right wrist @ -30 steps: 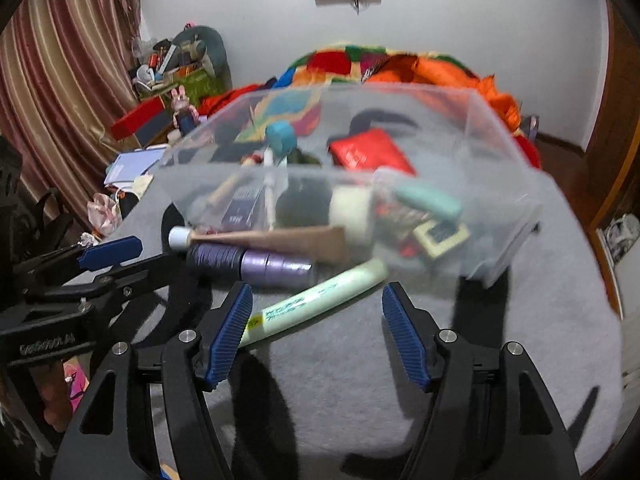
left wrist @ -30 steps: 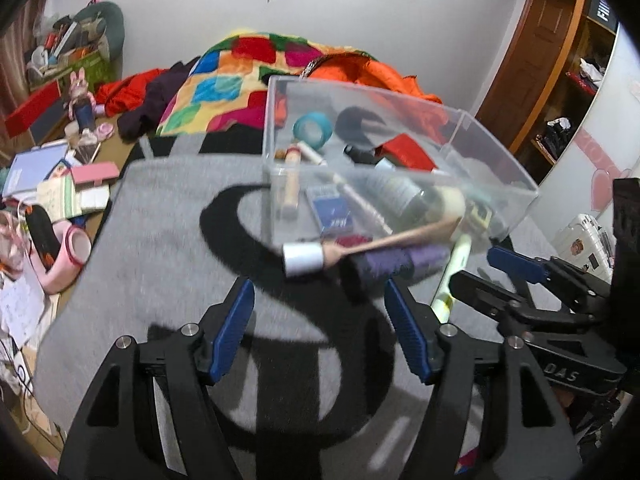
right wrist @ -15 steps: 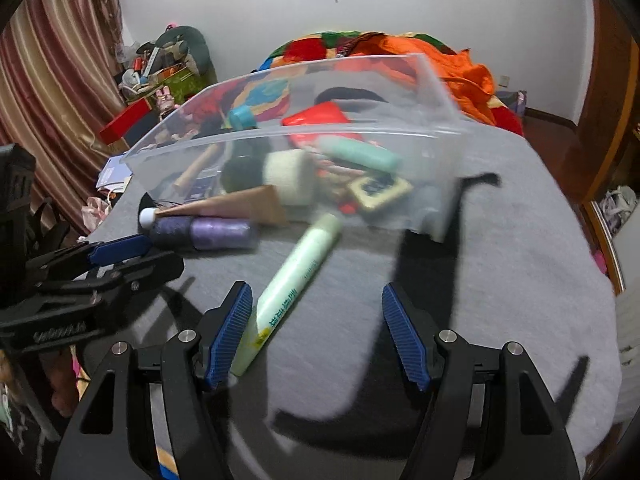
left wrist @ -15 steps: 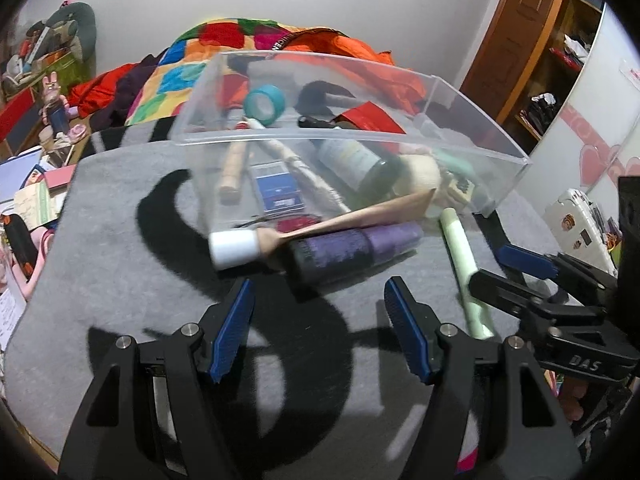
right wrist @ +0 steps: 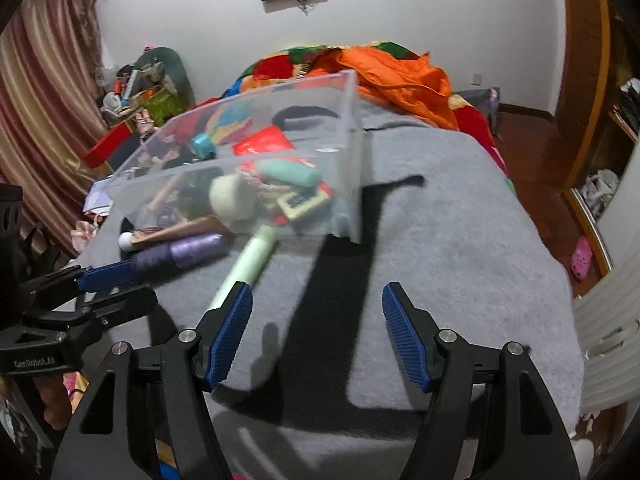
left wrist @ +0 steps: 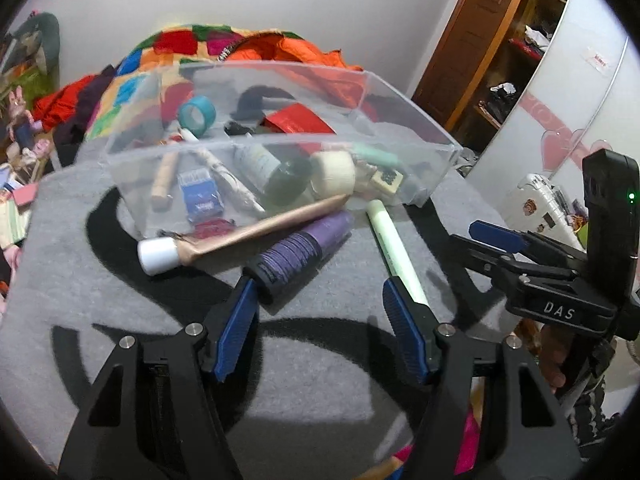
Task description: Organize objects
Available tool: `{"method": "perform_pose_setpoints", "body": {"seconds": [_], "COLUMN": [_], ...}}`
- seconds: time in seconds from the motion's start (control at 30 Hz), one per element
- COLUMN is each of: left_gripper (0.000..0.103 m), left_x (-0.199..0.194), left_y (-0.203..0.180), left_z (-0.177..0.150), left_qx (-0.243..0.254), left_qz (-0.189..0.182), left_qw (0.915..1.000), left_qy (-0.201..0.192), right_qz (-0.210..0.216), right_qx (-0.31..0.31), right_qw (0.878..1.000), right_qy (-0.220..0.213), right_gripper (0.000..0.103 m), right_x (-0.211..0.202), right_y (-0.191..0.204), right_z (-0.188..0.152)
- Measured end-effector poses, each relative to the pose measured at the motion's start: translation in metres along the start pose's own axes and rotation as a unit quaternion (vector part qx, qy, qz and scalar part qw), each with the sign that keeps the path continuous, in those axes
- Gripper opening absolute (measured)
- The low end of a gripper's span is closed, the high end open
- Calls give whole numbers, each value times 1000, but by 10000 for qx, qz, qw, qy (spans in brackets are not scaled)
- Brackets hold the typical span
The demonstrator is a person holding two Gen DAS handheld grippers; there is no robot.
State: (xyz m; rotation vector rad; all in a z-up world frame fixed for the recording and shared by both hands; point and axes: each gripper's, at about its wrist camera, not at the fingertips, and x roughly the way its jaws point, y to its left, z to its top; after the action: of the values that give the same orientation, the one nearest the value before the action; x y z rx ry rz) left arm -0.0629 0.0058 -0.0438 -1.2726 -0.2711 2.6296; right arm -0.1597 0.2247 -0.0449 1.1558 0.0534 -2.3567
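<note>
The left gripper is wide open and holds nothing, and the purple bottle lies on the gray blanket just above it in the middle of the frame. The right gripper is wide open too, with the pale green tube by its left finger. The clear box full of small things sits in the upper middle, touching a tan tube.

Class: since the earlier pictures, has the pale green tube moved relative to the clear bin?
Cannot tell. The pale green tube looks turned against the clear bin, but the cameras themselves shifted.
</note>
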Motion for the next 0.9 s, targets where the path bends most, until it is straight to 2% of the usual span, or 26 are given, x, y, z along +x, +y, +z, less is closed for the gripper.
{"method": "perform_pose_setpoints", "body": {"seconds": [0.13, 0.33, 0.4, 0.43, 0.5, 0.57, 0.67, 0.8, 0.9], "left_gripper": [66, 66, 61, 60, 49, 41, 34, 28, 29], "left_x": [-1, 17, 25, 29, 34, 37, 34, 27, 22], "left_y": [14, 18, 12, 9, 4, -1, -8, -21, -28], "left_z": [10, 18, 17, 18, 17, 16, 9, -2, -5], "left_qx": [-108, -11, 110, 151, 206, 231, 350, 630, 826], "left_qz": [275, 224, 183, 166, 111, 24, 0, -143, 59], "left_qw": [9995, 9997, 9996, 9995, 9994, 9993, 9990, 9972, 9958], "left_qy": [-52, 132, 198, 219, 246, 291, 269, 371, 398], "right_qz": [181, 247, 177, 130, 54, 37, -11, 46, 53], "right_qx": [-235, -480, -540, -587, -662, -651, -626, -583, -618], "right_qw": [9996, 9982, 9980, 9978, 9975, 9976, 9978, 9981, 9979], "right_qy": [38, 258, 270, 262, 236, 233, 218, 186, 183], "right_gripper": [64, 64, 61, 56, 48, 35, 19, 14, 14], "right_x": [9, 31, 34, 33, 31, 28, 23, 18, 16], "right_y": [21, 42, 42, 42, 40, 36, 27, 19, 17], "right_z": [4, -1, -4, -5, -8, -9, -11, -13, -15]}}
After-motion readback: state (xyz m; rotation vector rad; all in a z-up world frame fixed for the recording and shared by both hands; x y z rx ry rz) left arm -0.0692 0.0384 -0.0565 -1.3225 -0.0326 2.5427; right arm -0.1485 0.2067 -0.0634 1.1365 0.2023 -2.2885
